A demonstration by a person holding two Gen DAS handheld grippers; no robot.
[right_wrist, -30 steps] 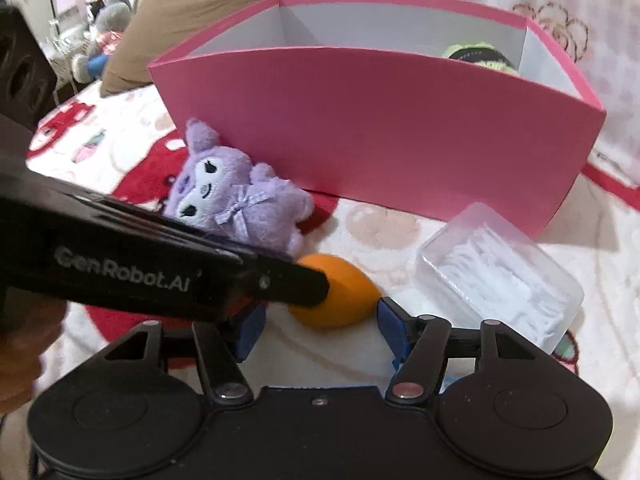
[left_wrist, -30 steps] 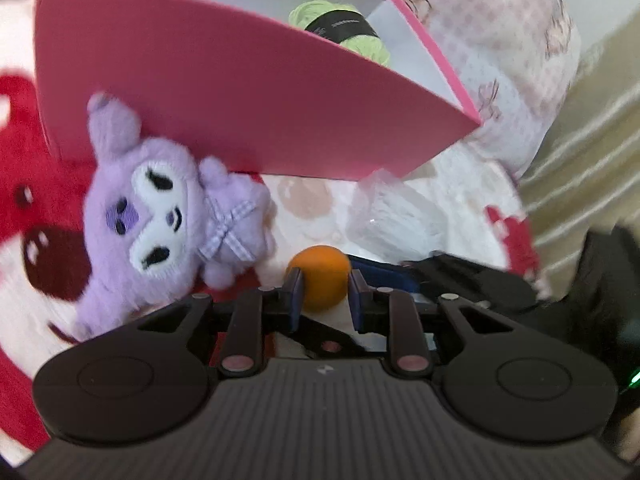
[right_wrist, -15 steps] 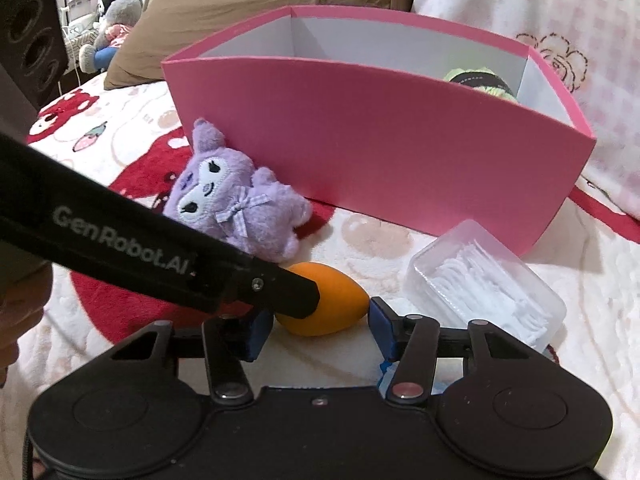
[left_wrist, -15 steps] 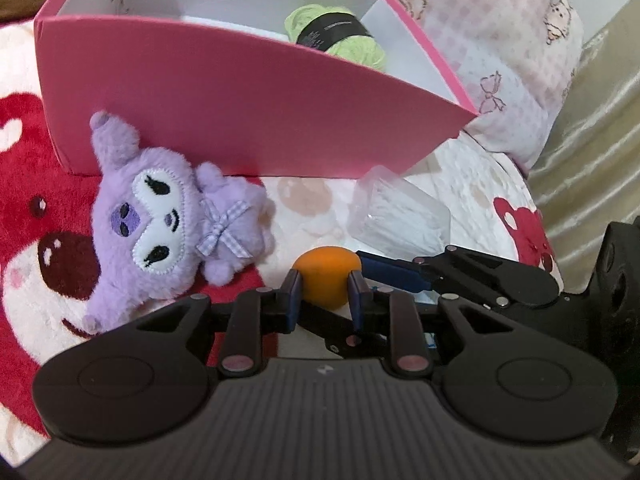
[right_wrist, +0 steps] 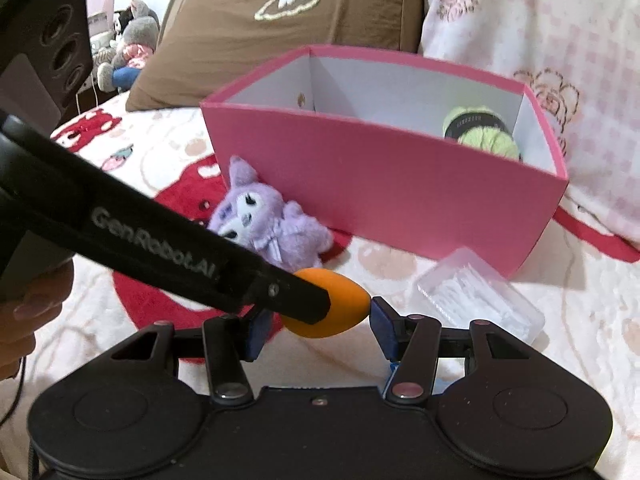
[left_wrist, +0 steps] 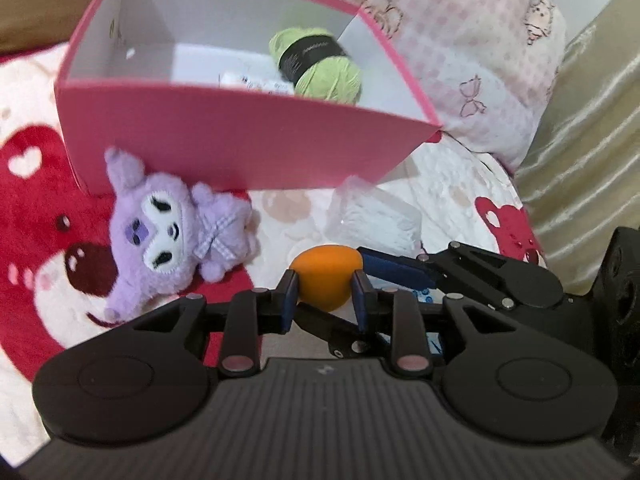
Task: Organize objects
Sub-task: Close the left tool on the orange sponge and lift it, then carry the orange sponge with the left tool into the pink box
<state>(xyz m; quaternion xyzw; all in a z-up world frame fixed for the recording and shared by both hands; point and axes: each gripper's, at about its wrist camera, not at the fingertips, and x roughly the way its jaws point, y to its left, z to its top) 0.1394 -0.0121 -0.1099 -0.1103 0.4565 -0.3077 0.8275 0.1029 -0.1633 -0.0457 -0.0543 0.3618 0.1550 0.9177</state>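
Note:
An orange egg-shaped object (left_wrist: 324,276) hangs just above the blanket, held between both grippers. My left gripper (left_wrist: 324,300) is shut on its sides, the jaws just starting to ease open with the pads still touching it. My right gripper (right_wrist: 318,330) comes in from the right and clamps the orange egg (right_wrist: 344,304) by its ends. The left gripper's finger (right_wrist: 160,236) crosses the right wrist view and hides the egg's left end. Behind stands a pink box (left_wrist: 240,136) holding green yarn (left_wrist: 320,60).
A purple plush (left_wrist: 160,232) lies against the box front, left of the egg. A clear plastic case (left_wrist: 372,216) sits to the right on the red and white blanket (left_wrist: 40,220). A checked pillow (left_wrist: 460,40) and a brown pillow (right_wrist: 300,20) lie behind the box.
Both grippers have risen together with the orange egg, so the box's inside shows more. The right jaws narrowed onto the egg's ends.

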